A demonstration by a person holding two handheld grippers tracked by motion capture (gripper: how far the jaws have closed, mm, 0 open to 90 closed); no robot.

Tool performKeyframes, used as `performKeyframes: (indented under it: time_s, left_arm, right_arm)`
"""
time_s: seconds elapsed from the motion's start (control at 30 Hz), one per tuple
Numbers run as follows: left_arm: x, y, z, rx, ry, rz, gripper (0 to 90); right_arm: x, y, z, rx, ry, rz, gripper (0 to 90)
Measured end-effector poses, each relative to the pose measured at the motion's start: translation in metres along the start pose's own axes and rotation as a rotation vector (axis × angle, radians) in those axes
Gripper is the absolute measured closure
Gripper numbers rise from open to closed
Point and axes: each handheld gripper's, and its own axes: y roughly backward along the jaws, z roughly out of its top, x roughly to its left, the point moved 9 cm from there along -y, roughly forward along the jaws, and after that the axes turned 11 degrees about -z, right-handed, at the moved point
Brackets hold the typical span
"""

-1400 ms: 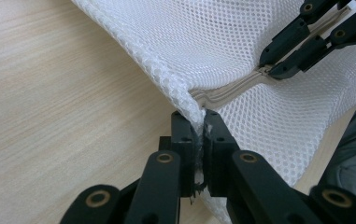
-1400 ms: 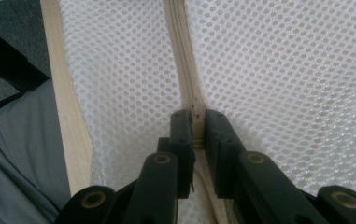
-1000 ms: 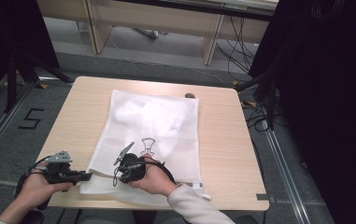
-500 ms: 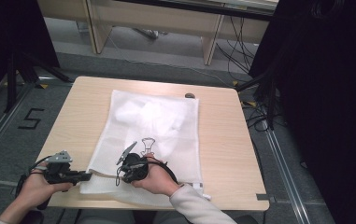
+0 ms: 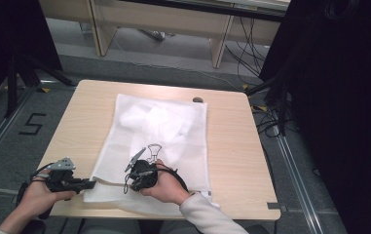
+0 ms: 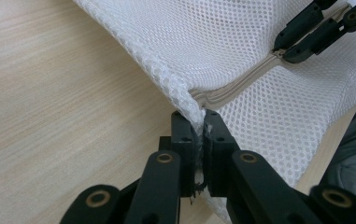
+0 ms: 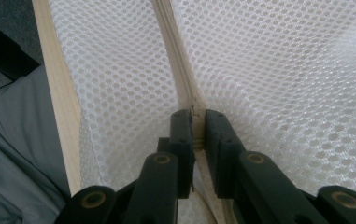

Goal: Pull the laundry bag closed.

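left gripper (image 6: 199,128) stayed clamped on mesh laundry bag (image 5: 166,131) near-left corner | right gripper (image 7: 196,123) pinched on zipper (image 7: 173,42), barely moved | zip pull probably just starting

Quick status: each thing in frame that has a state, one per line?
Mesh laundry bag: flat on the table, near-left corner pinched.
Zipper: shut where visible.
Left gripper: shut on bag corner.
Right gripper: shut on the zipper.
Table: carrying the bag.
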Motion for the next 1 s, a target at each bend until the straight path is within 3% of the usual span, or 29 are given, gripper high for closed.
performKeyframes:
  time_s: [0.77,0.83,0.87,1.0]
  left_arm:
    - [0.001,0.0,0.0,0.004,-0.004,0.004,84.2]
    - [0.0,-0.001,0.001,-0.022,-0.002,0.005,84.2]
    - [0.0,0.0,0.0,0.005,-0.002,-0.001,84.2]
    - [0.001,-0.001,0.001,-0.019,-0.003,0.006,84.3]
  right_arm:
    - [-0.006,0.007,-0.009,0.009,-0.002,-0.01,82.6]
    - [-0.006,0.008,-0.009,0.01,0.003,-0.008,82.6]
    - [-0.007,0.008,-0.01,0.008,0.0,-0.012,82.6]
    - [-0.007,0.009,-0.012,0.013,-0.009,-0.015,82.6]
